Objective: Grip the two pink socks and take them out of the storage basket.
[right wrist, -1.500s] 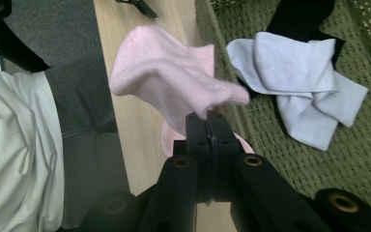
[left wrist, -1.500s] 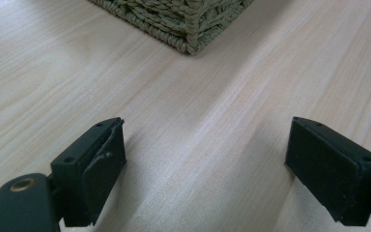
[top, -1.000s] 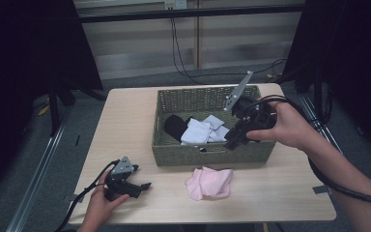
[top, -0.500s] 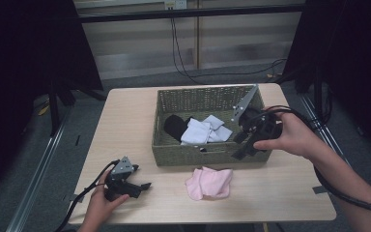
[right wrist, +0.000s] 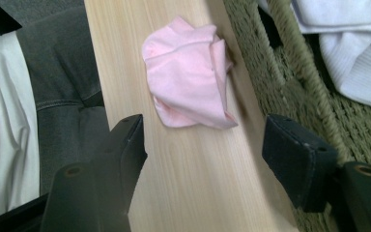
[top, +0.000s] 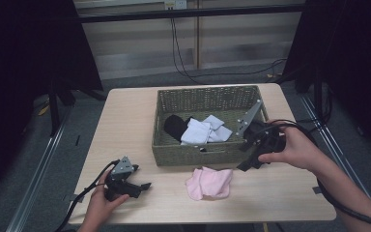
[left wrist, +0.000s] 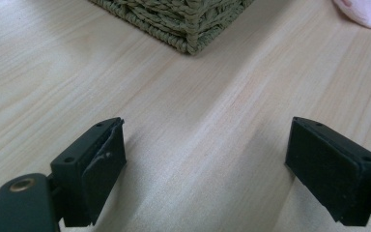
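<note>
A crumpled pink cloth (top: 209,182) (right wrist: 188,72) lies on the wooden table just in front of a woven green basket (top: 193,155) (right wrist: 270,72) (left wrist: 183,19). Inside the basket are white cloths (top: 205,130) (right wrist: 348,43) and a black cloth (top: 175,125). My right gripper (top: 249,160) (right wrist: 207,145) hangs by the basket's front right corner and points down at the table to the right of the pink cloth. Its jaws have just been opening, with nothing between them. My left gripper (top: 140,187) (left wrist: 207,164) rests open on the table at the front left, with nothing between its jaws.
The table's front edge (right wrist: 96,72) runs close to the pink cloth, with the person's dark trousers (right wrist: 58,96) below it. Cables trail from both grippers. Bare wood (left wrist: 198,96) lies between the left gripper and the basket.
The right gripper has come down from above the basket's right side to its front right corner, low over the table, and its jaws have spread wider. The left gripper has not moved.
</note>
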The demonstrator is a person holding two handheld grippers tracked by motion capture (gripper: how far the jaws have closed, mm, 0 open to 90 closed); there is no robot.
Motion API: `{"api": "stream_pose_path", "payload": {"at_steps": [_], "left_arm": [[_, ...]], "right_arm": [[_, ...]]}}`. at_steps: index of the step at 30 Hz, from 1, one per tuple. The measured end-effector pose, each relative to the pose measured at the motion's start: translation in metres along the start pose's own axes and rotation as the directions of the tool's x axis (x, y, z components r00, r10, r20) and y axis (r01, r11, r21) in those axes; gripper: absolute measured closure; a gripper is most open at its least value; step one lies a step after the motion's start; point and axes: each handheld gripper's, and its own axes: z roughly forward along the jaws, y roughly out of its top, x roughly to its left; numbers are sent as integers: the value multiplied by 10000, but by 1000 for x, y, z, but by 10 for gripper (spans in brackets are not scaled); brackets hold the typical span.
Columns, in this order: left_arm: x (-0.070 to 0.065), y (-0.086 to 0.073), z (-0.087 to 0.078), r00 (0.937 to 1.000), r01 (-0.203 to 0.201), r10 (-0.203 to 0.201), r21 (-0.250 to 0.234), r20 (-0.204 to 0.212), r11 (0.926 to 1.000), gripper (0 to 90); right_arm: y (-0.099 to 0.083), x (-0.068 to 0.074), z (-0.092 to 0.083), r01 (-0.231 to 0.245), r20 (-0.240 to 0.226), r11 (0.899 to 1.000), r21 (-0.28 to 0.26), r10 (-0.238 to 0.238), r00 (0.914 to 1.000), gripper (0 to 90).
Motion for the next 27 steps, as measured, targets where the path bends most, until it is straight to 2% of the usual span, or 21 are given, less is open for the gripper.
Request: {"api": "stream_pose_path", "payload": {"at_steps": [3, 9, 12, 19, 22, 27], "left_arm": [[0, 0, 0, 10000, -26, 26, -1, -14, 10000, 135], [0, 0, 0, 10000, 3, -3, -5, 0, 10000, 135], [0, 0, 0, 10000, 3, -3, -5, -3, 10000, 136], [0, 0, 0, 10000, 3, -3, -5, 0, 10000, 135], [0, 0, 0, 10000, -23, 23, -4, -14, 10000, 136], [0, 0, 0, 10000, -28, 28, -3, -17, 10000, 136]], "right_arm": [[-4, 0, 2, -93, -66, 9999, -48, 93, 9999, 313], [-18, -2, 14, -231, 192, 9997, 87, 229, 9996, 304], [-24, -2, 19, -242, 94, 9997, -37, 242, 9997, 304], [-38, -2, 30, -434, 228, 9988, -244, 440, 9988, 303], [-44, 0, 40, -543, 428, 9984, -140, 549, 9976, 301], [-51, 0, 50, -602, 438, 9979, -255, 613, 9972, 302]]}}
